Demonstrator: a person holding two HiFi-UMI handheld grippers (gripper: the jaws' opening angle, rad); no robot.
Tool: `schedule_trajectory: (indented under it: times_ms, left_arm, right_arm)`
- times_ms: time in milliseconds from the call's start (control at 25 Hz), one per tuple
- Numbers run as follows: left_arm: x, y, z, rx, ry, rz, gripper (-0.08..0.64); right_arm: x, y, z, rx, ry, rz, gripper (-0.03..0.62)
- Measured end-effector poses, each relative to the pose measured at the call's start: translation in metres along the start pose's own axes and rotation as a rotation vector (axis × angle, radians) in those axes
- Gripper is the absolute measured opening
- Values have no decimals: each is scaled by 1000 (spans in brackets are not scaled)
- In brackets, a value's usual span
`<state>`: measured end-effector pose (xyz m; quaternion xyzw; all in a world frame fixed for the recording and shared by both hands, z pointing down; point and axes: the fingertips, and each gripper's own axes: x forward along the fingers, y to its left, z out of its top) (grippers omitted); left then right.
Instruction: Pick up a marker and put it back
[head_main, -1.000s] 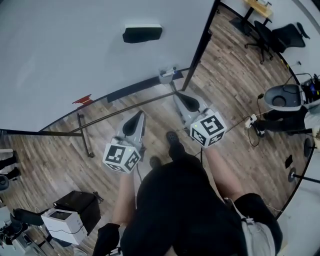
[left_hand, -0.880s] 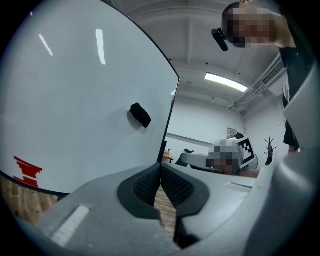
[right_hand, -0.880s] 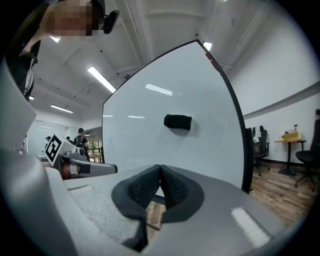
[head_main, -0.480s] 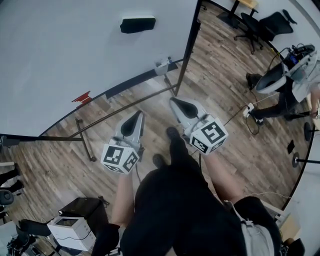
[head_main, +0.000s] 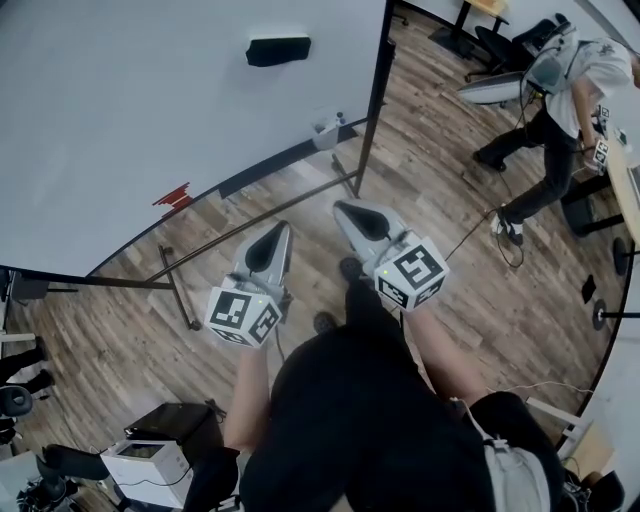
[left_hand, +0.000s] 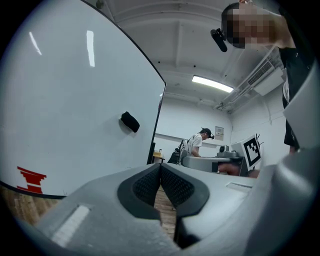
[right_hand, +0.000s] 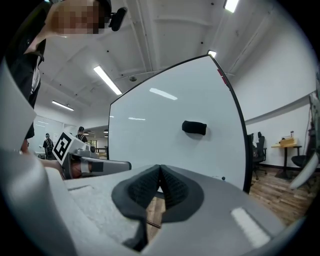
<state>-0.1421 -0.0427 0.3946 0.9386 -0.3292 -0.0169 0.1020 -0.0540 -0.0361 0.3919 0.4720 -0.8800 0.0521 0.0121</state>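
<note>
Frankly, nothing is in hand yet: my left gripper (head_main: 271, 240) and my right gripper (head_main: 352, 212) both have their jaws pressed together with nothing between them. I cannot pick out the marker for certain. My best guess is that it sits in the small grey holder (head_main: 325, 130) at the lower corner of the whiteboard (head_main: 150, 100), at about eleven o'clock from the right gripper and well apart from it.

First risk: if I reach in with the jaws closed, I shove the holder's contents instead of gripping them, and a marker knocked loose drops to the wood floor (head_main: 450, 200). Second: the holder is just beside the board's dark frame post (head_main: 373, 100), so a careless approach could clip the post and rock the board. Third: the stand's floor bar (head_main: 200, 251) runs across at twelve o'clock from my feet, so I could trip on it as I step in. A second person (head_main: 560, 90) moves about at two o'clock, well apart from me.
</note>
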Motion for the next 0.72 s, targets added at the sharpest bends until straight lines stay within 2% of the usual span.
schedule_trajectory:
  times_ms: [720]
  left_arm:
    - [4,7,8,-4,-26,9,11]
  right_arm:
    - [5,-8,8,-54,20,-8,0]
